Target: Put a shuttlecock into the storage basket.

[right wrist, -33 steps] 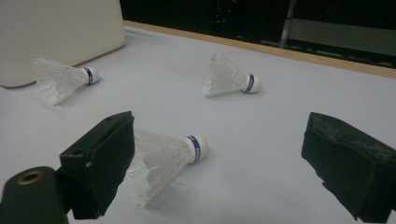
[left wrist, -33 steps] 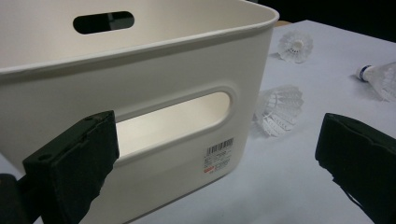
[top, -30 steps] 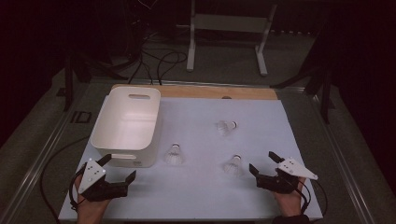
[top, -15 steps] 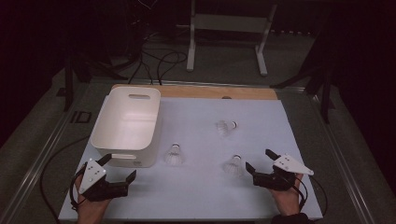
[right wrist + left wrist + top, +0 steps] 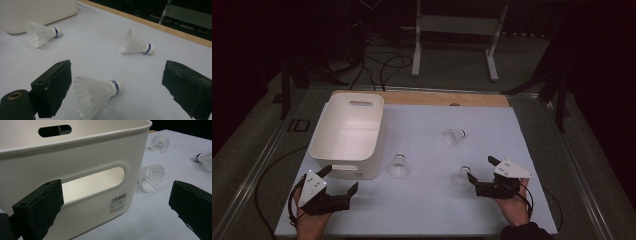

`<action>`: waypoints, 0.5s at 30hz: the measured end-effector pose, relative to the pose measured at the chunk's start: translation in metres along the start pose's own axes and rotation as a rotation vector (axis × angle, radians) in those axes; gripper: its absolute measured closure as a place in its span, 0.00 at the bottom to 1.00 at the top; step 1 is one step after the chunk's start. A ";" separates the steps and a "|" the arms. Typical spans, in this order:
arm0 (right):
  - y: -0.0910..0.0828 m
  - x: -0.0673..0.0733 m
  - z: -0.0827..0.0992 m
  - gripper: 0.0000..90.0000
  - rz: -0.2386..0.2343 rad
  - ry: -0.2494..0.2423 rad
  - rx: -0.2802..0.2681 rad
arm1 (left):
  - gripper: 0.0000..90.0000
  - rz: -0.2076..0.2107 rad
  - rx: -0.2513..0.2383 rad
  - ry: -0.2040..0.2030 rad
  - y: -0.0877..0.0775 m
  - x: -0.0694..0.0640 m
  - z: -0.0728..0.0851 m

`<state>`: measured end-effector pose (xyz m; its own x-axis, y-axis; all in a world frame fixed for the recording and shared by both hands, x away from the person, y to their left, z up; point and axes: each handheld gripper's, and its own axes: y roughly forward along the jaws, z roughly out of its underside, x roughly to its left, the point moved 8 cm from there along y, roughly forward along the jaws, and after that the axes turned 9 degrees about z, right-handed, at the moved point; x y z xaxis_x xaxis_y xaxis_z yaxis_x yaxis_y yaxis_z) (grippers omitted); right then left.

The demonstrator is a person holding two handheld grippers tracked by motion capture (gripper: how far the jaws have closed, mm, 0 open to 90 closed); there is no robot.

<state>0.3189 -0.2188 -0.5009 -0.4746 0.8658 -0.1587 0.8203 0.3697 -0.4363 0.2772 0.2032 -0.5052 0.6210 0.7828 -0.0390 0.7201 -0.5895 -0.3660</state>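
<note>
We take the white bin (image 5: 347, 135) as our landmark on the surface (image 5: 422, 205). Our right tongs (image 5: 479, 172) stand wide open, holding nothing, with the nearest shuttlecock (image 5: 460, 176) lying on its side between their jaws, well to the right of the bin. Our left tongs (image 5: 337, 181) also gape wide and empty, just in front of the bin's near wall. A second shuttlecock (image 5: 398, 166) sits just beside the bin's right wall, a third (image 5: 454, 135) farther right.

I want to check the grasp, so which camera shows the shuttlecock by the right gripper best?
The right gripper view: the shuttlecock lies large between the right gripper's open jaws. The high view shows it small; the left gripper view catches its edge.
</note>
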 end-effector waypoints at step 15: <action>0.012 0.008 0.009 0.10 -0.005 -0.041 0.049 | 0.00 0.000 0.002 0.003 0.003 -0.002 0.004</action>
<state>0.3221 -0.2105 -0.5153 -0.4922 0.8490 -0.1922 0.8017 0.3561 -0.4800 0.2774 0.2009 -0.5095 0.6222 0.7820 -0.0363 0.7191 -0.5893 -0.3683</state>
